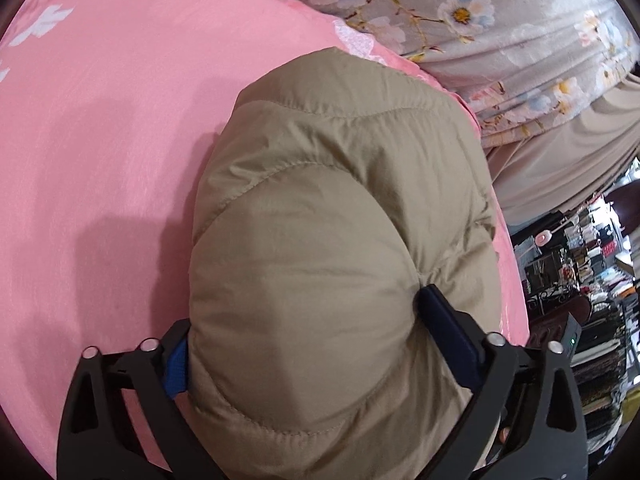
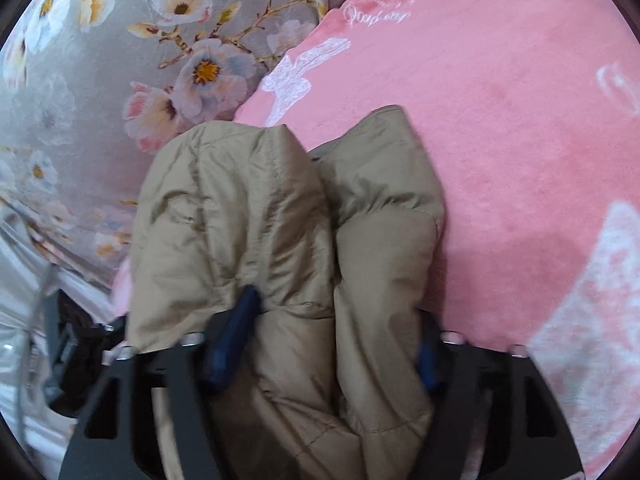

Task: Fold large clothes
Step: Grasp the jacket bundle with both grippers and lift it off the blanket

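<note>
A tan quilted puffer jacket (image 1: 332, 208) fills the middle of the left wrist view and lies over a pink blanket (image 1: 104, 152). My left gripper (image 1: 308, 344) is shut on a thick bulge of the jacket, blue pads pressing into both sides. In the right wrist view the same jacket (image 2: 288, 232) bunches in two padded folds over the pink blanket (image 2: 520, 128). My right gripper (image 2: 336, 344) is shut on that bunch, one blue pad (image 2: 236, 340) dug into a crease, the other mostly hidden by fabric.
A grey floral quilt (image 1: 500, 28) lies past the blanket's edge, also in the right wrist view (image 2: 88, 80). A beige sheet (image 1: 568, 160) hangs beside it. Cluttered shelves and boxes (image 1: 592, 280) stand beyond the bed. Cables and dark gear (image 2: 68, 344) sit at lower left.
</note>
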Motion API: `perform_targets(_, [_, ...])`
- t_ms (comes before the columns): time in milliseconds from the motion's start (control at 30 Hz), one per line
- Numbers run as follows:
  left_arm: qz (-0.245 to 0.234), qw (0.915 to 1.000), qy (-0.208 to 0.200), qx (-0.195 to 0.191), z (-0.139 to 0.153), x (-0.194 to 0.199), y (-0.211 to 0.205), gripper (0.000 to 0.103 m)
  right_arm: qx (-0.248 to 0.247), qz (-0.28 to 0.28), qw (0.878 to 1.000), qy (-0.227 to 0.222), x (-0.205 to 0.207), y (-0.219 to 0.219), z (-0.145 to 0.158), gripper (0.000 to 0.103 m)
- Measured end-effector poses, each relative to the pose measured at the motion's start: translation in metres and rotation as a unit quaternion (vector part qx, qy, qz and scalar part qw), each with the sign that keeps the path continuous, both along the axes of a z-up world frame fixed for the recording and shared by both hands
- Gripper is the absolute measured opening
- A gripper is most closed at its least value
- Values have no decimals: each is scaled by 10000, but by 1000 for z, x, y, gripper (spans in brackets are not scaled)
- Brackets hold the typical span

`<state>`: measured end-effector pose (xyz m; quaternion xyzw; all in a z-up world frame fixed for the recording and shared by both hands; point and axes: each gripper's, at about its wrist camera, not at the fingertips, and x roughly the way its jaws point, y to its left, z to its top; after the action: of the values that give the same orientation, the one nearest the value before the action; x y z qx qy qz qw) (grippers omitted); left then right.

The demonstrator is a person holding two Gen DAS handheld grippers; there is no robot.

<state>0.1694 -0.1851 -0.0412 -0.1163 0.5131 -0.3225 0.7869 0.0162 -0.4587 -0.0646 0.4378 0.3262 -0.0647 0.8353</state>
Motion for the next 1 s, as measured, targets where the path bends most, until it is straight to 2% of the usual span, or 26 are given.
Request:
perform_targets(33, [-53, 9999, -113, 9, 5, -1, 0, 84, 195, -41, 9998, -83, 2, -2, -2, 42])
perform_targets(100, [-176, 9991, -378, 23, 16, -2, -1, 72, 136, -10, 9998, -139, 2, 0, 2, 32])
perform_targets(133, [-235, 9986, -477, 36, 20, -3, 0, 70, 56, 3, 9999, -156, 5, 3, 6, 29])
perform_targets(200, [-324, 9968, -732, 58, 32, -1, 0, 63, 11, 0, 9998, -195, 9, 5, 10, 26])
perform_targets(300, [-473, 9933, -1050, 78, 51, 0, 3, 59, -217, 16, 9992, -329, 21, 12, 21, 23])
perform_targets(500, [-497, 9823, -1806, -49, 94, 6, 23, 57, -697, 193, 9945, -759, 50, 35, 59, 20])
perform_targets(700, [-221, 9749, -2209, -172, 128, 31, 66, 57, -1069, 513, 9858, -1187, 96, 65, 103, 19])
perform_targets(900, [124, 9684, -2487, -128, 141, 68, 114, 58, -1420, 922, 9765, -1332, 155, 108, 130, 19])
perform_targets(1000, [307, 9691, -2446, -102, 136, 92, 139, 58, -1548, 1113, 9726, -1332, 185, 130, 136, 19])
